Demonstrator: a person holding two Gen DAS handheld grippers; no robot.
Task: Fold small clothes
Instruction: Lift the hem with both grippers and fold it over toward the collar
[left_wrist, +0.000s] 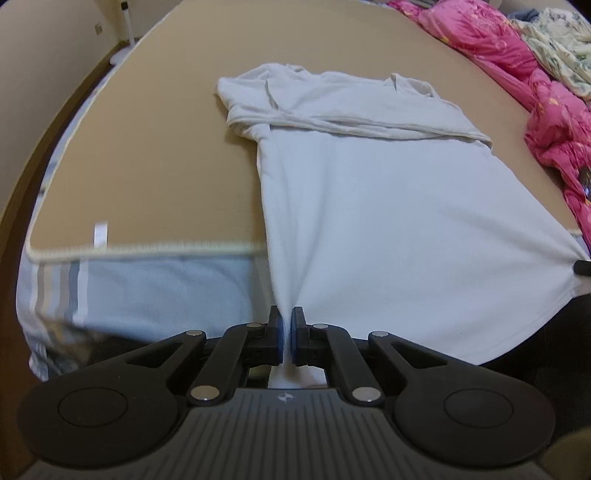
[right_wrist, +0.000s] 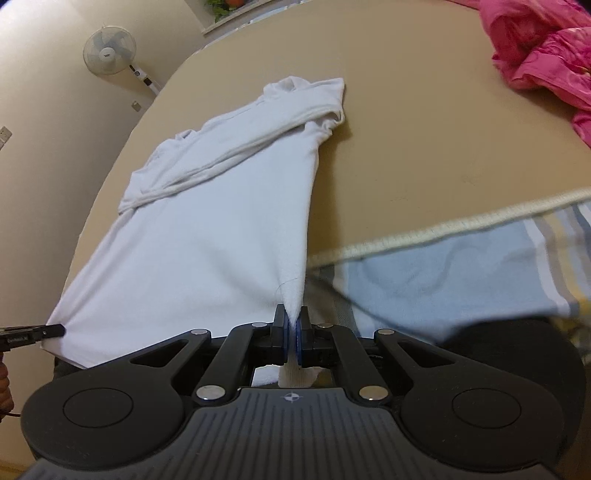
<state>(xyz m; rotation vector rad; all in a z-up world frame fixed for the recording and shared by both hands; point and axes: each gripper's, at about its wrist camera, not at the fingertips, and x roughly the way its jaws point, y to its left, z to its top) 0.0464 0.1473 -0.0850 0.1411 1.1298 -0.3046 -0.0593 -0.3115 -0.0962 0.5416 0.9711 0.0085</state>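
My left gripper (left_wrist: 287, 334) was clamped on one bottom corner of the plain white cotton T-shirt (left_wrist: 369, 221), the cloth pinched between its blue pads and a tuft poking out behind them. My right gripper (right_wrist: 293, 338) was closed the same way on the other bottom corner, with a wad of hem showing behind its pads. Between the two grips the hem hung off the near edge of the bed, and the fabric fanned out in taut creases from each pinch.

The rest of the shirt lay on the flat tan bed cover (left_wrist: 155, 158), its upper part with the sleeves already folded across into a band at the far end. The cover's cream piped edge (right_wrist: 461, 225) ran just beside the shirt, with a pale blue striped sheet (left_wrist: 147, 288) below it. A crumpled bright pink quilt (left_wrist: 498, 48) sat well apart on the right, and a white pedestal fan (right_wrist: 109, 51) stood by the wall.

I judged the next move to be carrying the hem up over the folded band. If I lifted unevenly, the fold would skew. If I pulled too hard, the whole shirt could slide toward me and undo the sleeve folds. A thin pinch might also slip out halfway.
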